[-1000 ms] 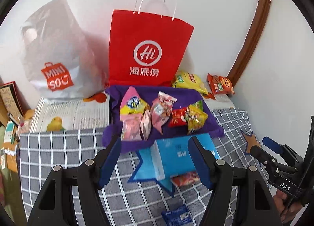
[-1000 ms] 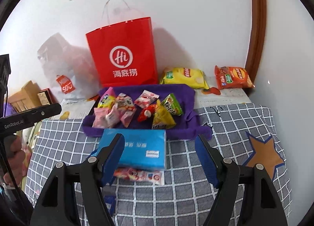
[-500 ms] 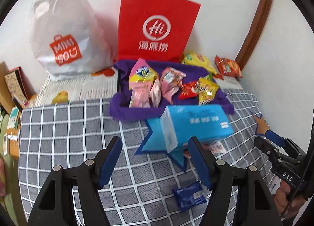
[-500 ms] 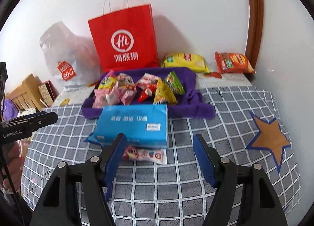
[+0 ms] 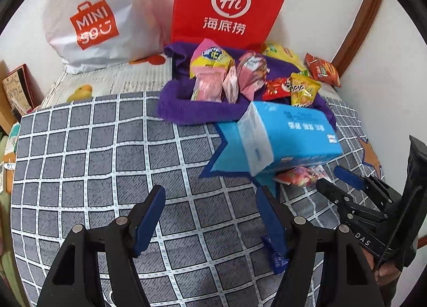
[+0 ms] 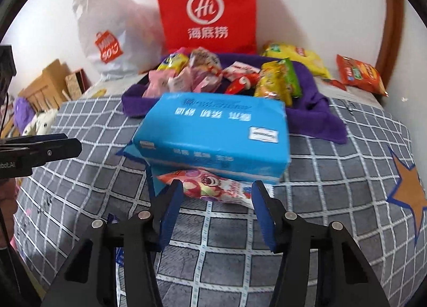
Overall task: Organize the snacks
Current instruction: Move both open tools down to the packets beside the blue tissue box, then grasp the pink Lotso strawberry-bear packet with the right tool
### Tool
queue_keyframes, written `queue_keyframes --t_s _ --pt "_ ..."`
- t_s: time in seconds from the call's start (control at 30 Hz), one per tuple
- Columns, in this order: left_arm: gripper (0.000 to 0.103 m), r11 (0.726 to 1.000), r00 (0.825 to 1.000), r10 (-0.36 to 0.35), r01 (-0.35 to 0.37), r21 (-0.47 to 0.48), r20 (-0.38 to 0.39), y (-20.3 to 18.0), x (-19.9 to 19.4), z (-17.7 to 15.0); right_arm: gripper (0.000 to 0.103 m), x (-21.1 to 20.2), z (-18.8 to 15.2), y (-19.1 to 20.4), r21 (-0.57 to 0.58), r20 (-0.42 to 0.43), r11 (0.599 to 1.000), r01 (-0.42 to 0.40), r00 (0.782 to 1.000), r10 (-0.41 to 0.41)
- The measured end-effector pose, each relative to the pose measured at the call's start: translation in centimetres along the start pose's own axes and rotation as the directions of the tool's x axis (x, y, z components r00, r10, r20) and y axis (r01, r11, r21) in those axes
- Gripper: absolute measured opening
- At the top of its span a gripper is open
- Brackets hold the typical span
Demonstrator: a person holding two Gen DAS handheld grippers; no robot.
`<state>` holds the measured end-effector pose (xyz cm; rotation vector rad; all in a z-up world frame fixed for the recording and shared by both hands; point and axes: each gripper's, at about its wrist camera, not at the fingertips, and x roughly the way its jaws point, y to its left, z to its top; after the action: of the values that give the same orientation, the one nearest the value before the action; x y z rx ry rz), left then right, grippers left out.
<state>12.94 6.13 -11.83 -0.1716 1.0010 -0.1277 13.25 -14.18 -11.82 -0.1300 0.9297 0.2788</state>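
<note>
The right gripper (image 6: pixel 214 201), jaws closing with only the pink snack packet's (image 6: pixel 205 185) near edge between them, may snag the blue tissue pack (image 6: pixel 216 133) overlapping its far edge, while the left gripper (image 5: pixel 210 213) hangs open.

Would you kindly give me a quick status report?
Right gripper closing around pink snack packet, not gripping. Left gripper open, empty. Blue tissue pack overlaps packet.
</note>
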Motion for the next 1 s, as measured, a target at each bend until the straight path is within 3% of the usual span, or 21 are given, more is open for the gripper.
queue_keyframes --t_s 0.23,0.3,0.63,0.67,0.8,0.87,1.0 --pt "0.068 1.000 0.999 -0.026 0.026 -0.001 -0.019 0.4 0.6 -0.5 0.054 1.9 -0.2 0.6 -0.047 -0.030 0.999 -0.010 1.000 0.009" --pt "0.068 0.999 0.999 -0.032 0.031 -0.006 -0.028 0.7 0.8 -0.6 0.058 2.3 -0.2 0.8 -0.065 -0.031 0.998 -0.024 0.999 0.022" --pt "0.068 0.999 0.999 -0.028 0.027 -0.021 -0.036 1.5 0.9 -0.9 0.062 5.4 -0.1 2.2 -0.168 -0.097 0.986 -0.003 0.995 -0.014" --pt "0.068 1.000 0.999 -0.026 0.025 -0.018 -0.034 1.6 0.8 -1.0 0.060 5.3 -0.1 2.0 -0.161 -0.086 0.987 -0.010 0.996 -0.004" --pt "0.068 1.000 0.999 -0.017 0.017 -0.020 -0.033 1.7 0.5 -1.2 0.026 4.8 0.0 1.2 -0.139 -0.121 0.989 -0.059 0.992 0.042" --pt "0.068 1.000 0.999 -0.018 0.017 -0.022 -0.031 1.7 0.4 -1.3 0.021 4.4 -0.1 0.3 -0.104 -0.149 0.992 -0.066 0.988 0.050" --pt "0.068 1.000 0.999 -0.016 0.016 -0.016 -0.029 1.3 0.1 -1.7 0.021 2.9 -0.8 -1.9 -0.001 -0.178 0.998 -0.067 0.982 0.066"
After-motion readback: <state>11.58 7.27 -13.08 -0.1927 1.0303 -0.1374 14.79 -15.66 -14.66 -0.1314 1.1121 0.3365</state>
